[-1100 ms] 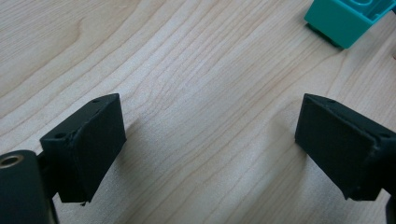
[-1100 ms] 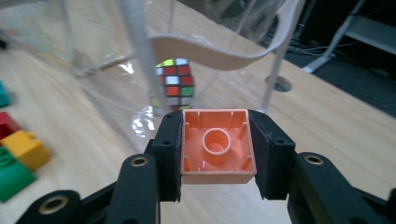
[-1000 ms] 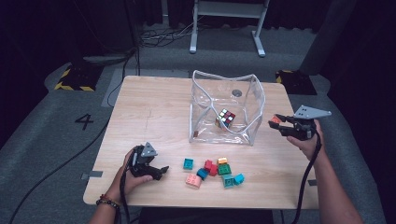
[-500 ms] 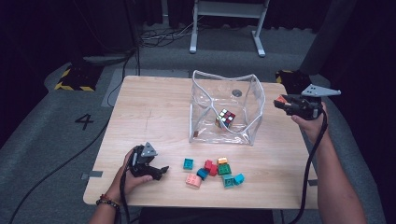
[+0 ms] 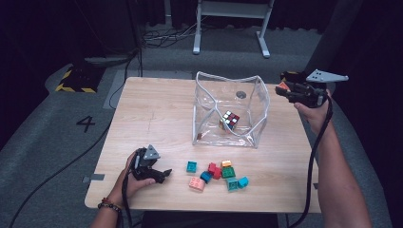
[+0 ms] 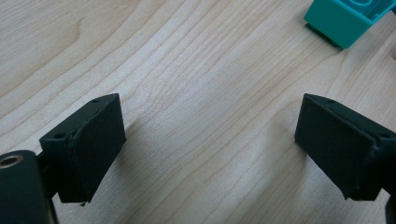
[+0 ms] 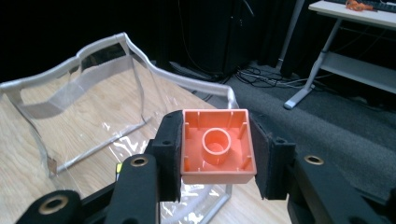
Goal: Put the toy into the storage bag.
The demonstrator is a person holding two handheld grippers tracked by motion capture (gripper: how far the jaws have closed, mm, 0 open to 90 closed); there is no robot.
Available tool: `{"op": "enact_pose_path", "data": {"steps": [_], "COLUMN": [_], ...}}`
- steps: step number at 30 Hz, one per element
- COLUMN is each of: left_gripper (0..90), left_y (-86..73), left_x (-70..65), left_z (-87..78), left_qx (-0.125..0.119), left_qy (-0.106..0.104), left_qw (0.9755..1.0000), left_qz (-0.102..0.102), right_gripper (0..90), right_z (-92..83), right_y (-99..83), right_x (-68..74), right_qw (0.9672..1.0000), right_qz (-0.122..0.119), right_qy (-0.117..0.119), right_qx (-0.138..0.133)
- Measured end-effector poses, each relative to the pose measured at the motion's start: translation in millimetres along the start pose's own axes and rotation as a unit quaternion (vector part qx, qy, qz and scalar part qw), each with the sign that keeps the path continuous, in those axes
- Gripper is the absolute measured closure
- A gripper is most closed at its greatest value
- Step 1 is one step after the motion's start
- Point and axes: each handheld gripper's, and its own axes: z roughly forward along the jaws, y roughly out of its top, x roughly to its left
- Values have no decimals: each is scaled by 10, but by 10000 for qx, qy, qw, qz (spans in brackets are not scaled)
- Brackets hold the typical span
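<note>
The right tool [image 7: 217,154] gripped an orange brick [image 7: 217,145] beside the clear bag [image 5: 228,111], apparently to drop it inside, while the left tool [image 6: 205,149] rested wide open on the worktop [image 5: 157,118].

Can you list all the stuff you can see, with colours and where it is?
Table: one, light wood, middle.
Bag: one, clear, open, back of table.
Puzzle cube: one, many colours, inside bag.
Loose bricks: about seven, teal, red, green, blue, pink, orange-yellow, front of table.
Orange brick: one, underside showing, between the right gripper's pads.
Desk frame: one, white, on the floor behind.
Left gripper: black, open, resting on table near the bricks.
Right gripper: black, shut on orange brick, raised beside bag.
</note>
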Motion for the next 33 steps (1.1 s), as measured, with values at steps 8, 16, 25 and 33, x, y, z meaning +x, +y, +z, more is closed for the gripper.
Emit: {"op": "enact_pose_path", "data": {"steps": [8,16,25,33], "left_gripper": [86,87,86,86], "left_y": [0,0,0,0], "left_x": [2,0,0,1], "left_z": [1,0,1,0], "left_qx": [-3,-2,-9,-1], "left_qy": [-1,4,1,0], "left_qw": [10000,10000,10000,10000], "left_qz": [15,2,8,9], "right_gripper": [592,592,592,592], "right_z": [118,314,563,737], "right_y": [216,291,317,353], "right_x": [112,238,345,440], "right_qw": [9995,9985,9962,9916], "right_qz": [-252,-352,-434,-680], "right_qy": [199,402,659,887], "right_qx": [15,147,357,648]}}
